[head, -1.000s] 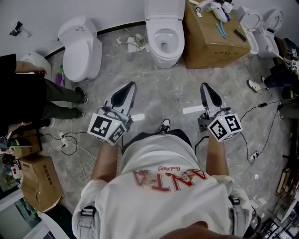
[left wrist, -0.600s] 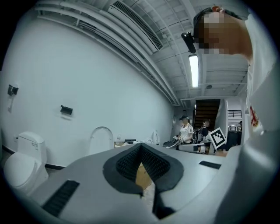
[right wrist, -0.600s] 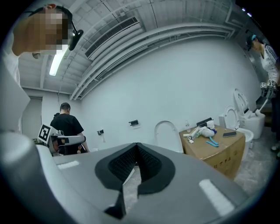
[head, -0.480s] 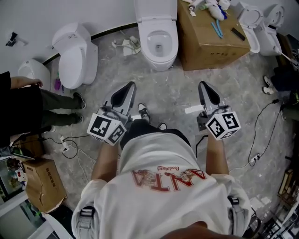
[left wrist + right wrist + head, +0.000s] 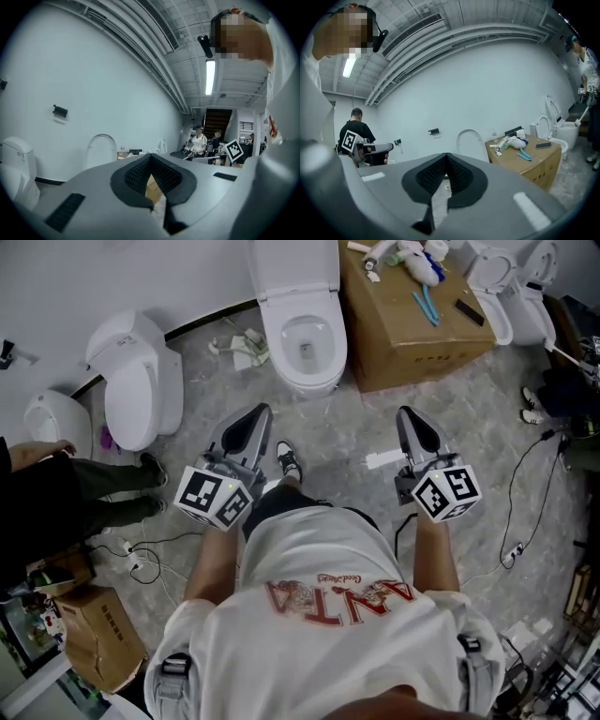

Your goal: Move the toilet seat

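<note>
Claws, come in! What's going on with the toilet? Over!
Left claw and right claw shut, empty. Toilet ahead, untouched. Box and scraps beside it. Over.

This was a bare workshop or test hall, not a bathroom. An open toilet [image 5: 302,329] stood loose on the stone-patterned floor [image 5: 347,427], with a closed toilet [image 5: 131,381] to its left, more toilets [image 5: 497,287] beyond the cardboard box [image 5: 422,357] at its right, and cables [image 5: 150,542] trailing in front of it. Above it ran exposed ducts [image 5: 412,28] and a strip light [image 5: 209,77].
</note>
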Demonstrator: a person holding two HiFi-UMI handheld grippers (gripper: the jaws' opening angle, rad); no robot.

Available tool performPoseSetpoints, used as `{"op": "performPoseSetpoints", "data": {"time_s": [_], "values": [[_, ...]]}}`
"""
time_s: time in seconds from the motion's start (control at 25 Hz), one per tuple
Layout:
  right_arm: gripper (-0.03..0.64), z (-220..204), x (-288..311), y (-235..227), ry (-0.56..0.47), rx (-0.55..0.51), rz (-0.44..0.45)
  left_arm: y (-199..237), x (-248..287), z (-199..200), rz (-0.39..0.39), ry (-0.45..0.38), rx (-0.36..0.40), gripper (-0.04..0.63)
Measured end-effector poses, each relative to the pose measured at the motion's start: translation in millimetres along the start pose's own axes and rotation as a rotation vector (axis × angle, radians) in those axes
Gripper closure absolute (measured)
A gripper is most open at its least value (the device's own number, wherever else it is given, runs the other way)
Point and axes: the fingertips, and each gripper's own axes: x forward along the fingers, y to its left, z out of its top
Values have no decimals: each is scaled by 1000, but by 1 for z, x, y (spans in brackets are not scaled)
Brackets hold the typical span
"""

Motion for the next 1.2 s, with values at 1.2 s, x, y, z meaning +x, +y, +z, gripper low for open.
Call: {"op": "performPoseSetpoints", "data": {"time_s": [1.2], "values": [[617,-122,305,-133,412,190,-24,267,167,-127,174,242,-366,586]]}}
